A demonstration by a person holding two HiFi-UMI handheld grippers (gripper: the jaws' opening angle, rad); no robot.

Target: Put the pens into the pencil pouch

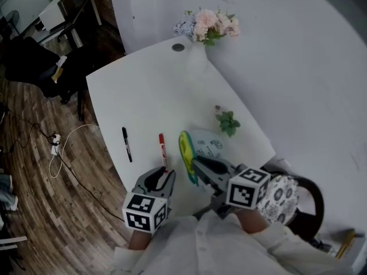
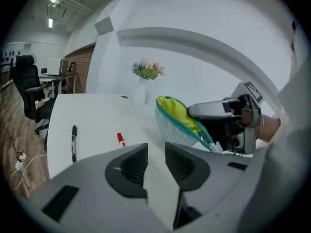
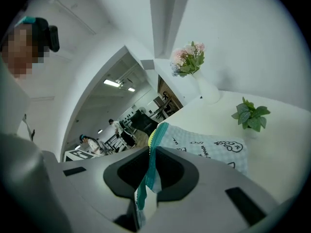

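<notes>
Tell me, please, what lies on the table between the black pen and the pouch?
The red pen lies between the black pen and the pouch, on bare white table; the head view shows it best.

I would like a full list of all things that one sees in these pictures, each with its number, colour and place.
table: one, white, centre
black pen: one, black, lying on the table, left
red pen: one, red, lying on the table ahead of the left gripper
pencil pouch: one, pale checked, teal zip, yellow-green lining, near table edge
flowers: one bunch, pink and pale blue, far table corner
small plant: one, green, beyond the pouch
cable: one, white, wooden floor, left
left gripper: grey, jaws apart, empty
right gripper: grey, shut on the pouch's zip edge
</notes>
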